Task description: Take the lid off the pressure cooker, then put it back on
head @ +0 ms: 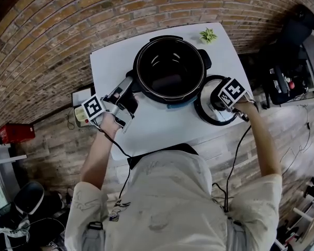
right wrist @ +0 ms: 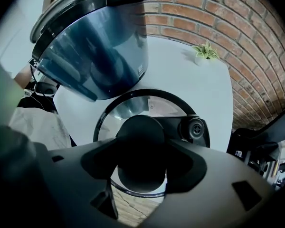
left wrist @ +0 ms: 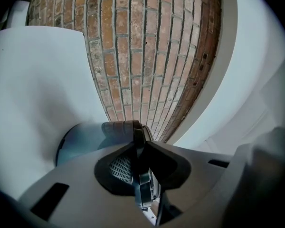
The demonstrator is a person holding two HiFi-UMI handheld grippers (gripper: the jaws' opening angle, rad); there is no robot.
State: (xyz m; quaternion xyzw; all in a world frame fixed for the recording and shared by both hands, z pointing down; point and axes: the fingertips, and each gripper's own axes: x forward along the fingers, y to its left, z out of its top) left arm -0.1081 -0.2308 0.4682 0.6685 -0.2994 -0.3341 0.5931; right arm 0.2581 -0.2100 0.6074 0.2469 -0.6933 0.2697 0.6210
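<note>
The pressure cooker [head: 170, 69] stands open on the white table [head: 146, 127], its dark pot showing. My left gripper [head: 126, 86] reaches in level from the left and is shut on the cooker's thin black side handle [left wrist: 138, 139]. The glass lid [head: 206, 114] with a black rim lies flat on the table to the right of the cooker, its near edge past the table's edge. My right gripper [head: 221, 101] points straight down over it. In the right gripper view the lid's round black knob [right wrist: 140, 137] fills the gap between the jaws, which press on both its sides.
A small potted plant [head: 208, 35] stands at the table's far right corner. Black equipment [head: 288, 72] sits on the floor to the right, a small device [head: 79, 113] just off the table's left edge, a red box [head: 13, 132] further left. The floor is brick.
</note>
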